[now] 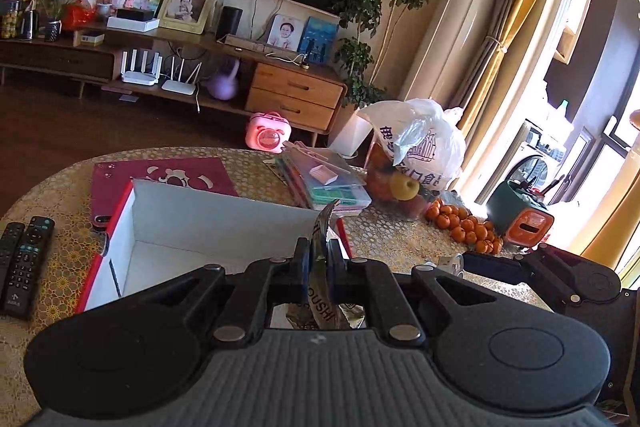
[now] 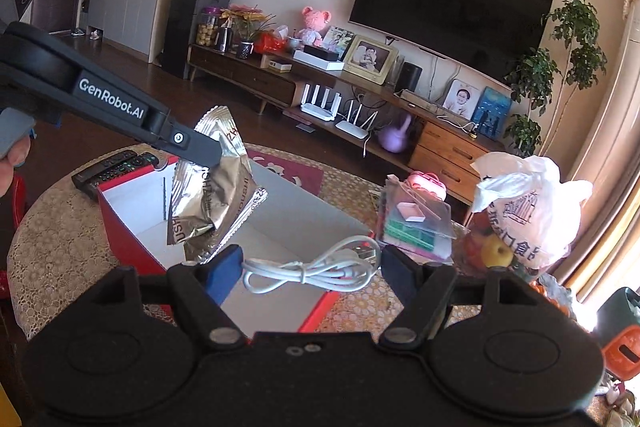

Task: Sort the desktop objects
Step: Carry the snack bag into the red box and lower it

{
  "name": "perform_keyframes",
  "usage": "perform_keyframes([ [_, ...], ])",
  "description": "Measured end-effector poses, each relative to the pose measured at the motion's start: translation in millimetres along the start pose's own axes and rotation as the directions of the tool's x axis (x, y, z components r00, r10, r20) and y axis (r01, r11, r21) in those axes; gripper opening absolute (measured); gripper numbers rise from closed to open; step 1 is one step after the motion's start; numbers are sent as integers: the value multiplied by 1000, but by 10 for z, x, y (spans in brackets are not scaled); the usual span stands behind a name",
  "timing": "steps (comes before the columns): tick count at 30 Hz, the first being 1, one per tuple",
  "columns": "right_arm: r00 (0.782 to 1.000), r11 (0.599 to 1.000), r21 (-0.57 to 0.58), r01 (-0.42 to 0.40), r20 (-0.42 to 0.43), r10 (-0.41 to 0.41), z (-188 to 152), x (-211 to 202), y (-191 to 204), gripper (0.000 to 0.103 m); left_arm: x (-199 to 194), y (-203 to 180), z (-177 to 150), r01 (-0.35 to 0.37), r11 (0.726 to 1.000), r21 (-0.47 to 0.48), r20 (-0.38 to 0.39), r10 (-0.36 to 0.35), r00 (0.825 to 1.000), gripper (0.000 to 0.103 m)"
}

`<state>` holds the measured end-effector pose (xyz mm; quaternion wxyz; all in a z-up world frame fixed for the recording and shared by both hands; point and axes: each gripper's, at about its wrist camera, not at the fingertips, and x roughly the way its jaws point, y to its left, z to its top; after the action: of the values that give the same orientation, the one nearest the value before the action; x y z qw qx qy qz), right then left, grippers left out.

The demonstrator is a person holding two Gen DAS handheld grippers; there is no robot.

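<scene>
1. Foil packet (image 2: 216,195): silver, crumpled, pinched in the left gripper (image 1: 319,259), whose jaws are closed on its upper edge; it hangs above the open box (image 2: 280,211).
2. Box: red outside, white inside, seemingly empty, on the table (image 1: 400,239).
3. White cable (image 2: 312,269): coiled, lying at the box's near corner between the fingers of the right gripper (image 2: 312,267), jaws wide apart, holding nothing.
4. Step in hand, as judged: dropping the packet into the box.
5. Next move calls for: lowering the packet, releasing it, then closing on the cable.
6. Nearby: two remotes (image 1: 22,263).
</scene>
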<state>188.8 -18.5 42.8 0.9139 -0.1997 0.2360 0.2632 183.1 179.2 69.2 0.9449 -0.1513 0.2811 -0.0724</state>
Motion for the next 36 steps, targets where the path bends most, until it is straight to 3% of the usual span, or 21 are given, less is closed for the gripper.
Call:
perform_keyframes([
  [10, 995, 999, -32, -44, -91, 41, 76, 586, 204, 75, 307, 387, 0, -76, 997, 9, -60, 76, 995, 7],
  [16, 978, 990, -42, -138, -163, 130, 142, 917, 299, 75, 552, 611, -31, -114, 993, 15, -111, 115, 987, 7],
  [22, 965, 982, -83, -169, -216, 148, 141, 1180, 457, 75, 771, 847, -51, -145, 989, -5, -151, 143, 978, 7],
  [36, 891, 973, 31, -230, -396, 223, 119, 1670, 440, 75, 1279, 1031, -92, -205, 976, 74, -259, 217, 941, 7],
])
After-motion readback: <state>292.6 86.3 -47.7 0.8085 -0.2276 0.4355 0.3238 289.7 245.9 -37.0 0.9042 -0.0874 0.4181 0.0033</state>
